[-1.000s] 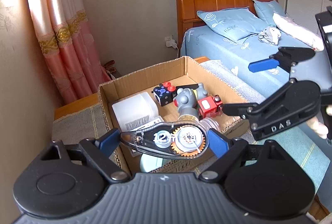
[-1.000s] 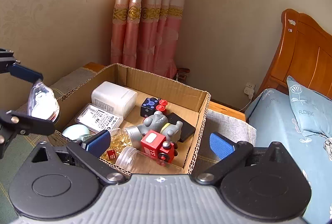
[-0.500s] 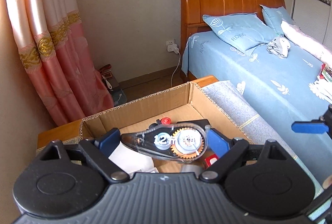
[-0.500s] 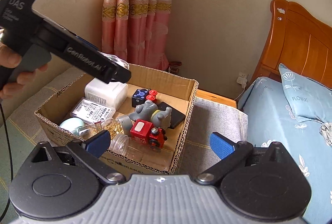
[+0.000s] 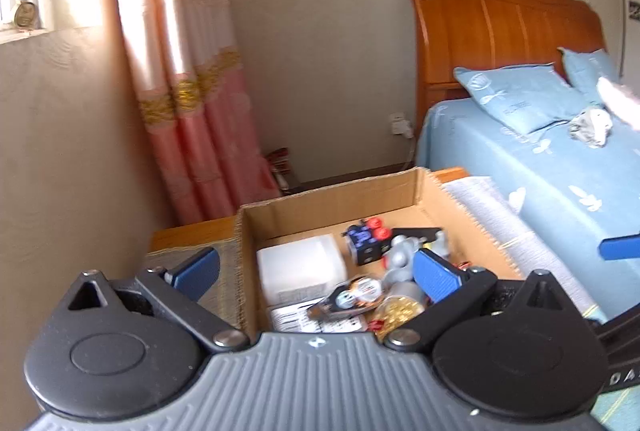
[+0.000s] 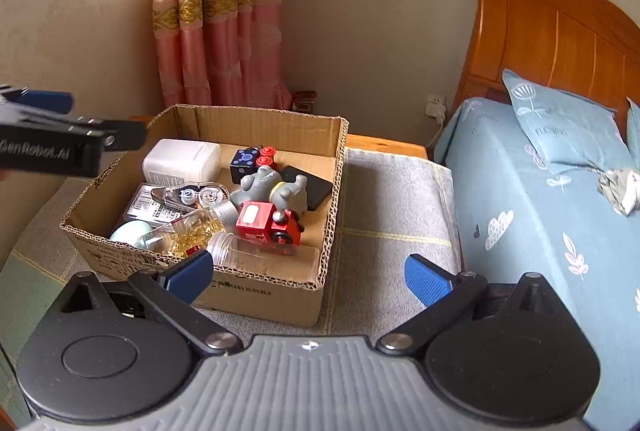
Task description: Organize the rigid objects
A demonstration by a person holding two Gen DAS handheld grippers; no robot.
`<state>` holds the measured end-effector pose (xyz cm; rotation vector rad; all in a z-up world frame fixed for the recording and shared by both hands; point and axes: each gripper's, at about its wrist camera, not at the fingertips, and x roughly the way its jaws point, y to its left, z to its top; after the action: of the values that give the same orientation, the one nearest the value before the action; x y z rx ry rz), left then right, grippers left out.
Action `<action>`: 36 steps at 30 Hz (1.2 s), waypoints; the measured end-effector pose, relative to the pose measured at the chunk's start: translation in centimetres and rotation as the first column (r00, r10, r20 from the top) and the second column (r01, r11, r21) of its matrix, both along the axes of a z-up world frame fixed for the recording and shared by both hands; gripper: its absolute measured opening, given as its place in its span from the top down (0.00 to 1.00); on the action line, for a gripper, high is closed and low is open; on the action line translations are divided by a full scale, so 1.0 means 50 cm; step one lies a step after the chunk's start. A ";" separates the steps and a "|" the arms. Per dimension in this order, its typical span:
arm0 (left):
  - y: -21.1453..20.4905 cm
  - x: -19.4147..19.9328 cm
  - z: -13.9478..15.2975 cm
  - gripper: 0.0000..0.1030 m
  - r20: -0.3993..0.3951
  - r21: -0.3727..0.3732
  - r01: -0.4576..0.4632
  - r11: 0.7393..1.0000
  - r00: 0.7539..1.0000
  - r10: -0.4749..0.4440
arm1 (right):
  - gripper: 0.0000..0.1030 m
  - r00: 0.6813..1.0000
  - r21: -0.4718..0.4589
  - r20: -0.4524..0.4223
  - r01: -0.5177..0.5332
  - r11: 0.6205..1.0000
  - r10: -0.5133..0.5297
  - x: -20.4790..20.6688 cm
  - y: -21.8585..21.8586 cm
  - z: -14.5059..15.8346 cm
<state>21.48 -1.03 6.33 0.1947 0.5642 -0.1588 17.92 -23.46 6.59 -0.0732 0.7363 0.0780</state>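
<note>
Both tools empty: my left tool [image 5: 316, 273] is opening wide above the cardboard box [image 6: 256, 281], correction tape [image 6: 192, 194] lying below it; right tool [image 6: 308, 277] wide, waiting nearside.

Pink curtain [image 6: 224, 31], wooden headboard [image 6: 560, 31], blue pillow [image 6: 560, 123], perhaps crumpled cloth [image 6: 618, 187].

The cardboard box [image 6: 256, 287] at centre frame is matt brown with rough corrugated edges. In it, the tape dispenser [image 6: 192, 194] is clear glossy plastic, the white container [image 6: 180, 159] smooth, perhaps plastic. The headboard [image 6: 560, 31] at upper right is glossy varnished wood. The curtain [image 6: 220, 31] is sheeny pink cloth; the mat [image 6: 392, 215] is coarse woven cloth.
</note>
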 end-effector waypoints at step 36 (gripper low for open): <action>0.026 -0.134 -0.045 0.01 -0.226 -0.003 -0.193 0.981 0.956 0.188 | 0.00 0.991 -0.005 -0.085 0.104 0.995 -0.104 -0.067 0.053 -0.006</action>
<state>14.79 0.28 4.10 0.0970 0.8028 0.0003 14.57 -20.81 6.29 -0.0321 0.8239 -0.0190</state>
